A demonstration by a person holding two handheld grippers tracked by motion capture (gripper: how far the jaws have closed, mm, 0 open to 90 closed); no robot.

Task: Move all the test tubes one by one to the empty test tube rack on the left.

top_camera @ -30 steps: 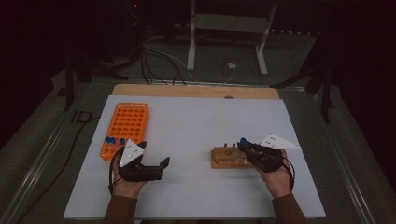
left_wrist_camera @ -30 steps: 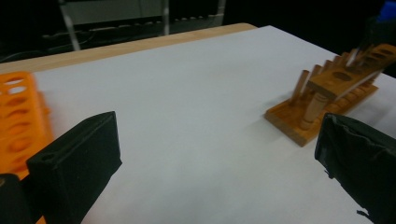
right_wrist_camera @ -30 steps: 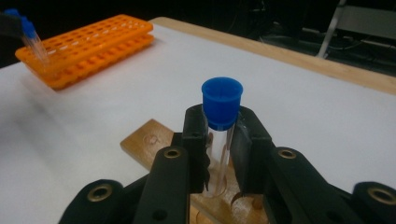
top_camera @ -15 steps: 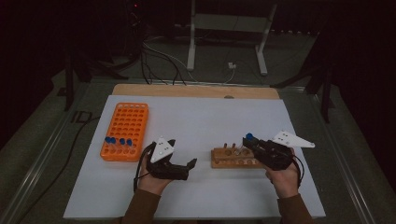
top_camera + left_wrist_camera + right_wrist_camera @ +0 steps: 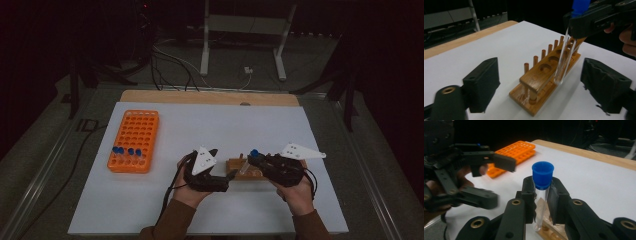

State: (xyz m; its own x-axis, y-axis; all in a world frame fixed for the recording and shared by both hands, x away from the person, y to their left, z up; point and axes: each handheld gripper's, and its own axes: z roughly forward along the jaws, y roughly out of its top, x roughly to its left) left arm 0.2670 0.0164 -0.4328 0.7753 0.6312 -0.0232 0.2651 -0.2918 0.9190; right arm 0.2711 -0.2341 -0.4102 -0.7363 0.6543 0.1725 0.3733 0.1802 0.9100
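Observation:
A wooden tube rack (image 5: 234, 166) (image 5: 541, 75) lies on the white table. My right gripper (image 5: 252, 161) (image 5: 542, 188) is shut on a clear test tube with a blue cap (image 5: 248, 161) (image 5: 542, 176) (image 5: 564, 57), held just under the cap. The tube tilts, and its lower end reaches past the rack's top board on one long side; I cannot tell whether it is in a hole. My left gripper (image 5: 227, 180) (image 5: 544, 86) (image 5: 492, 180) is open, one jaw on each side of the rack's near end, with nothing in it.
An orange tube rack (image 5: 134, 131) (image 5: 515, 151) stands at the left of the table, with several blue-capped tubes (image 5: 126, 151) in its front row. A wooden strip (image 5: 210, 97) runs along the table's far edge. White table surface stretches behind the wooden rack.
My left gripper has moved right from near the orange rack up to the wooden rack's end. My right gripper has stayed at the wooden rack with the tube.

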